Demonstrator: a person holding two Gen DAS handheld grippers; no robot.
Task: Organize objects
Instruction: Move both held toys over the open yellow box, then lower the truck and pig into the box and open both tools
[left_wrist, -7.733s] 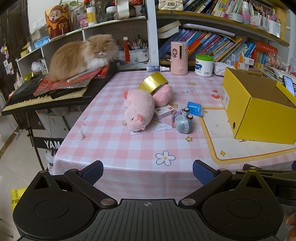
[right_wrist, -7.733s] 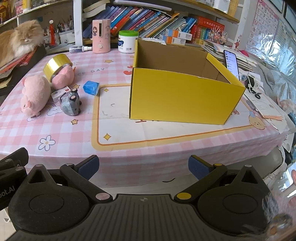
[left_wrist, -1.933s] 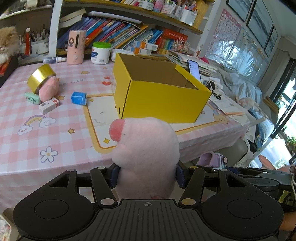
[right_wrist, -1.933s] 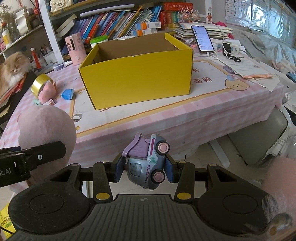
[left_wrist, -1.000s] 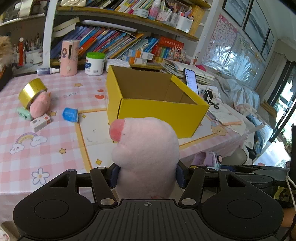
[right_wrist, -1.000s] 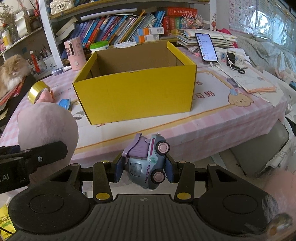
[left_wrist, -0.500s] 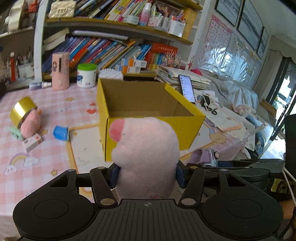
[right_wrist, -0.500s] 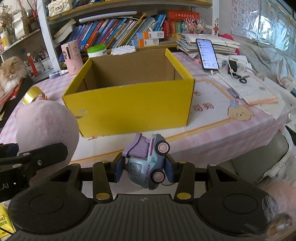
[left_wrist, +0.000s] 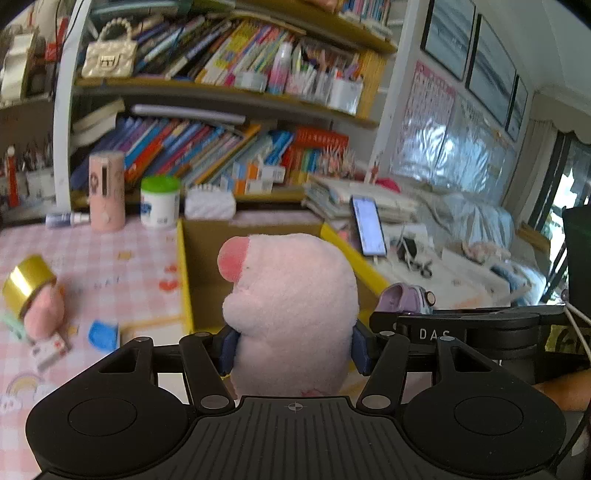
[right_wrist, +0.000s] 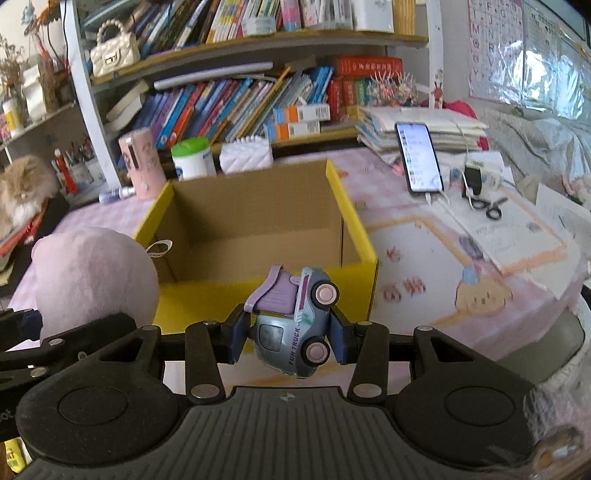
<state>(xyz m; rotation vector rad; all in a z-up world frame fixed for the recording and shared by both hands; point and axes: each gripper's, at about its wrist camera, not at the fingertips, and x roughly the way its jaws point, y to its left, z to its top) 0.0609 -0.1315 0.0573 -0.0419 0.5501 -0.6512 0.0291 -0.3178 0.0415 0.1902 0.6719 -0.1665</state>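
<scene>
My left gripper (left_wrist: 293, 345) is shut on a pink plush pig (left_wrist: 291, 306), which fills the middle of the left wrist view. The open yellow cardboard box (left_wrist: 186, 280) stands just behind the pig. My right gripper (right_wrist: 291, 338) is shut on a grey and purple toy truck (right_wrist: 293, 325), held on its side near the box's front wall (right_wrist: 207, 306). The box's brown inside (right_wrist: 251, 229) shows nothing in it. The plush (right_wrist: 92, 277) also appears at the left of the right wrist view, and the truck (left_wrist: 404, 299) at the right of the left wrist view.
On the pink checked tablecloth (left_wrist: 110, 258) left of the box lie a gold tape roll (left_wrist: 26, 282) on a second pink plush (left_wrist: 44, 314), a blue block (left_wrist: 103, 334) and a small white box (left_wrist: 50, 350). A phone (right_wrist: 419, 162), scissors and papers lie right of the box. A cat (right_wrist: 20, 188) rests at the far left.
Both grippers have moved closer to the yellow box and risen, each keeping its toy. The box now looms larger, and its inside shows in the right wrist view.
</scene>
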